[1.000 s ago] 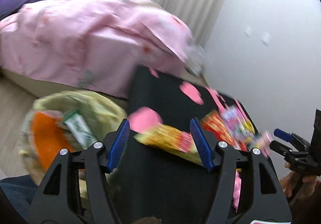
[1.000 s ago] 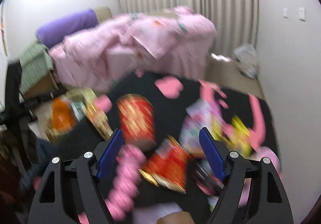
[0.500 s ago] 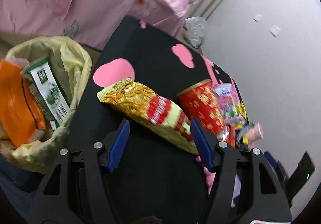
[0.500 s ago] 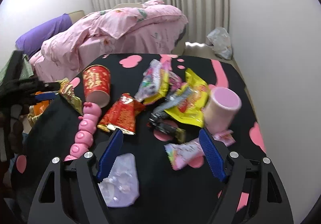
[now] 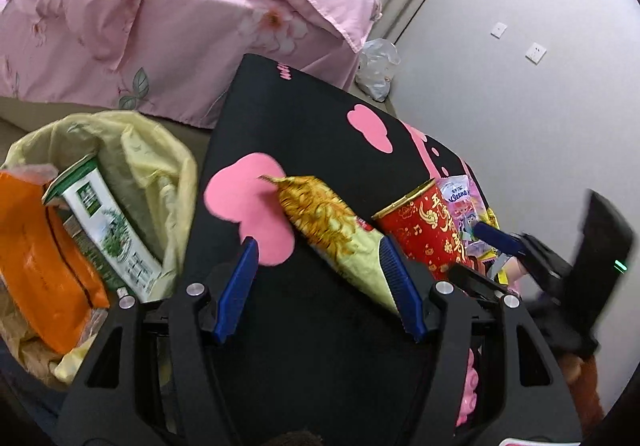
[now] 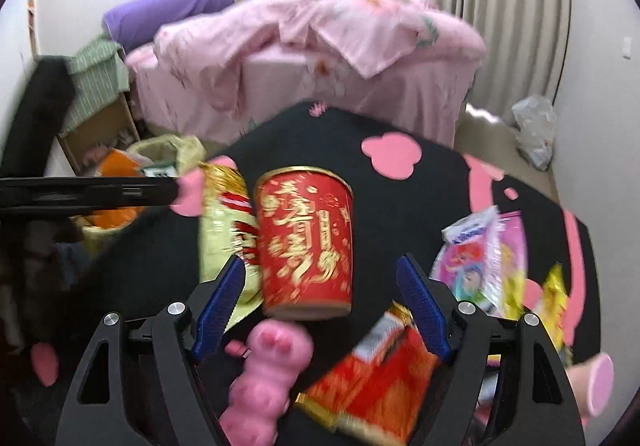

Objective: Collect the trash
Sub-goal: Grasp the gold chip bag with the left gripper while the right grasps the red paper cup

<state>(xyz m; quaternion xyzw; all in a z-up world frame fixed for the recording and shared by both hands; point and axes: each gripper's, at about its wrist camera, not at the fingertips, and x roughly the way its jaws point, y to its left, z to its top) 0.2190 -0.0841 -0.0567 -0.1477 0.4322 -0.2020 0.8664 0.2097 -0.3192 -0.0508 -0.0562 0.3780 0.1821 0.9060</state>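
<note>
A black table (image 5: pixel 312 118) with pink cloud shapes carries the litter. My left gripper (image 5: pixel 318 246) is open over a yellow snack packet (image 5: pixel 332 230), whose lower end lies against the right finger. A red paper cup (image 6: pixel 306 238) lies on its side between the fingers of my right gripper (image 6: pixel 320 262). That gripper's jaws are closing, with a gap still showing on both sides of the cup. Left of the table stands a yellow trash bag (image 5: pixel 160 150) holding an orange packet (image 5: pixel 36 258) and a green-and-white carton (image 5: pixel 104 234).
A pink caterpillar toy (image 6: pixel 264 378), a red wrapper (image 6: pixel 380 378), a cartoon packet (image 6: pixel 484 266) and a pink cup (image 6: pixel 596 378) lie near the right gripper. A bed with a pink duvet (image 5: pixel 180 6) stands behind the table. A white plastic bag (image 5: pixel 376 66) sits by the wall.
My right gripper has swung left, from the pile at the table's middle to the red cup. My left gripper has sunk closer to the yellow packet.
</note>
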